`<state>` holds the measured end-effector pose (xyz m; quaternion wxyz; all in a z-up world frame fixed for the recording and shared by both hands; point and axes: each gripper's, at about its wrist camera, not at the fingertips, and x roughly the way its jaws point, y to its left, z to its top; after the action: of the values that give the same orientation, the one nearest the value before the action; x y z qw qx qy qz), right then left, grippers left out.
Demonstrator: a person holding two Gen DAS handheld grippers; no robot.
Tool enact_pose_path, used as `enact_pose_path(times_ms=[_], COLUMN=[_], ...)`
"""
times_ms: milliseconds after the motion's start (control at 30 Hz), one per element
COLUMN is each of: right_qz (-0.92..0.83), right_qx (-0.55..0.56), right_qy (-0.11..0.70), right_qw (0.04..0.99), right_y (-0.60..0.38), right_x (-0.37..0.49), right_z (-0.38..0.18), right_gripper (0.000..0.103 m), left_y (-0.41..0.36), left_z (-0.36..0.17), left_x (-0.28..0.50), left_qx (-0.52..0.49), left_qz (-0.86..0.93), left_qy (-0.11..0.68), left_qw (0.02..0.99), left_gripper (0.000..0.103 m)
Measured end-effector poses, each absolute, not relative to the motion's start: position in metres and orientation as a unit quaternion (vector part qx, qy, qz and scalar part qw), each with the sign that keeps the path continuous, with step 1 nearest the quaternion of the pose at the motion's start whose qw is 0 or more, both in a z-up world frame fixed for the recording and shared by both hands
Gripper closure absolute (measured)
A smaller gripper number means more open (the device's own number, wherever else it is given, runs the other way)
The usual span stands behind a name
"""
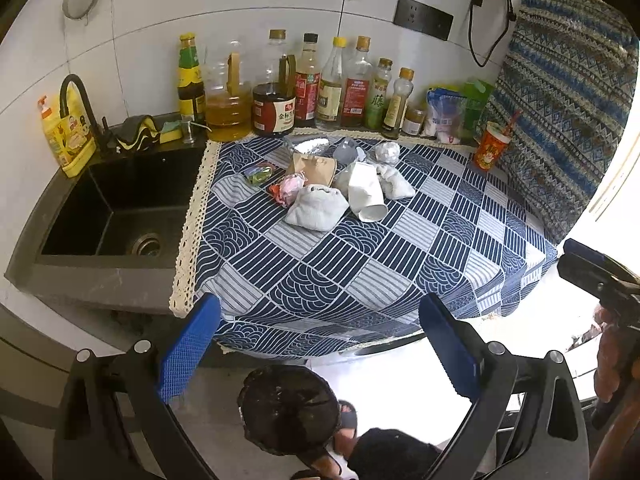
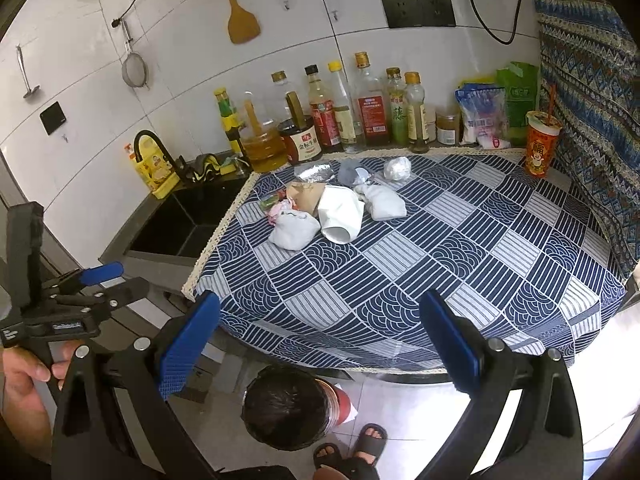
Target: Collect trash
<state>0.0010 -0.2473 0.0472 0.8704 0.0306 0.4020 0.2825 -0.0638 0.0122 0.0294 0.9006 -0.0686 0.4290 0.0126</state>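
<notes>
Trash sits in a loose pile on the far half of the blue patterned tablecloth (image 1: 360, 264), near the row of sauce bottles (image 1: 320, 88). From the left wrist view, your left gripper (image 1: 320, 344) hangs with both blue pads spread wide and nothing between them, well short of the pile. Nearest you lie a crumpled white tissue wad (image 1: 316, 208) and a squashed white paper cup (image 1: 366, 196) on its side; behind them are a brown paper bag (image 1: 314, 166), a pink wrapper (image 1: 290, 188) and what may be foil balls, though they are small here. All of it looks light, soft and easily crushed, so pinch each piece across its bulk. A black-lined bin (image 1: 288, 408) stands on the floor below the table edge.

From the right wrist view, your right gripper (image 2: 320, 344) is likewise wide apart and empty. This view alone shows your left hand (image 2: 24, 384) on the other tool, and an orange drink cup (image 2: 542, 148) with a straw standing clear at the far right; the sink (image 2: 188, 224) shows more fully in the left view.
</notes>
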Motion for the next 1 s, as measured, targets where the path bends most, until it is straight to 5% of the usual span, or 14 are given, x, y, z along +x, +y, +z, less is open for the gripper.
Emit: enact_pose_path(times_ms=[633,1000], right_qz=[0.329,0.353], right_qx=[0.057,0.036], right_qy=[0.456,0.503], right_qw=[0.825,0.788], right_y=[-0.253,-0.225], right_x=[0.144,0.257], right_z=[0.000,-0.056], right_gripper=[0.004,0.014], left_y=[0.023,0.024], left_z=[-0.017,-0.074], left_x=[0.041,0.138], left_qx=[-0.120,-0.138], left_qz=[0.012,0.017], left_qy=[0.463,0.508], left_qw=[0.878,0.850], left_gripper=[0.007,0.008])
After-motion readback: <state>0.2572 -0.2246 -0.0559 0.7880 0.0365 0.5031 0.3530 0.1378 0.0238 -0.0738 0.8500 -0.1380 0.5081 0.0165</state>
